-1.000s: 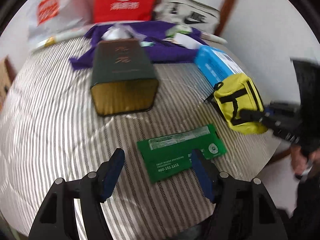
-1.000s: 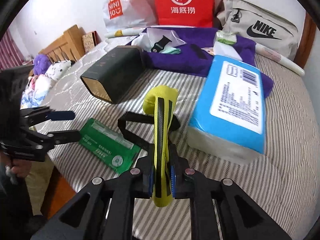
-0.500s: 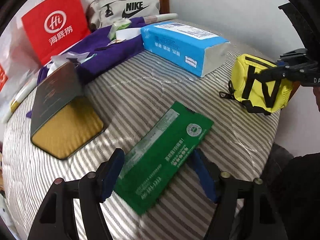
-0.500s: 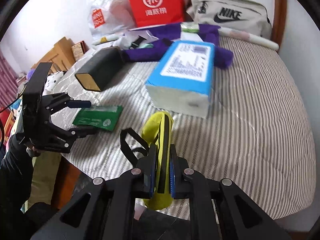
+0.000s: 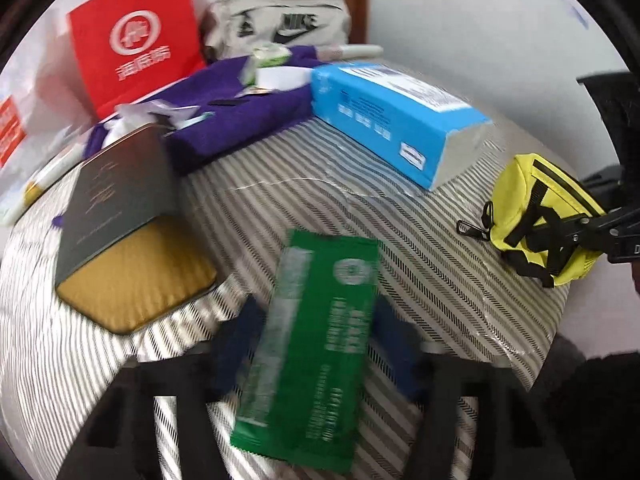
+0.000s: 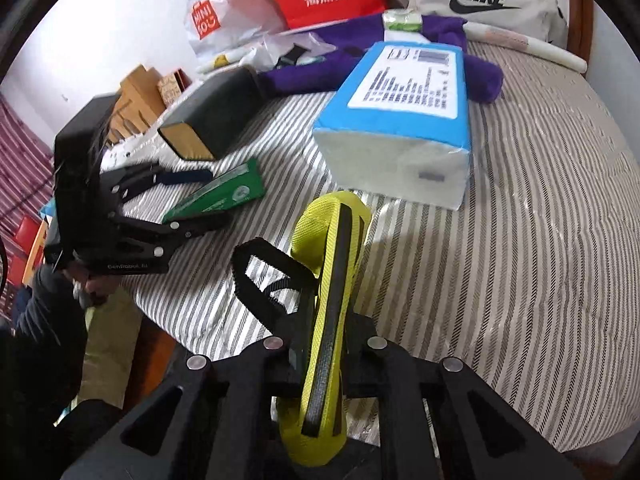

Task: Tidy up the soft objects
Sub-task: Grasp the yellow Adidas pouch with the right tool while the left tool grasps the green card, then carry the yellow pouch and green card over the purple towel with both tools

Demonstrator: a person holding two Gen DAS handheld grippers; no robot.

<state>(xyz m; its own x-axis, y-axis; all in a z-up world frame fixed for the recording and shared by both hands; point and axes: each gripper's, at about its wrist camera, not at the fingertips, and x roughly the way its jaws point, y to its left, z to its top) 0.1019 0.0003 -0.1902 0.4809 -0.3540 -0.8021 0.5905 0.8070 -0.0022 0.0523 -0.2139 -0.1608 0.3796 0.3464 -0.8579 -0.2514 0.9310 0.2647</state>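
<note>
Left wrist: left gripper (image 5: 316, 340) closing, seemingly pinching tilted green packet (image 5: 312, 344).

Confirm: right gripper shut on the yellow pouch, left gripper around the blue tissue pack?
Not quite. The left gripper is around the green packet, not the tissue pack, as the left wrist view shows. The right gripper is shut on the yellow pouch.

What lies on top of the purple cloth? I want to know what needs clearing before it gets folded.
On the purple cloth lie a green-and-white packet, some white wrappers and the far end of the blue tissue pack. Anything beneath those is hidden.
</note>
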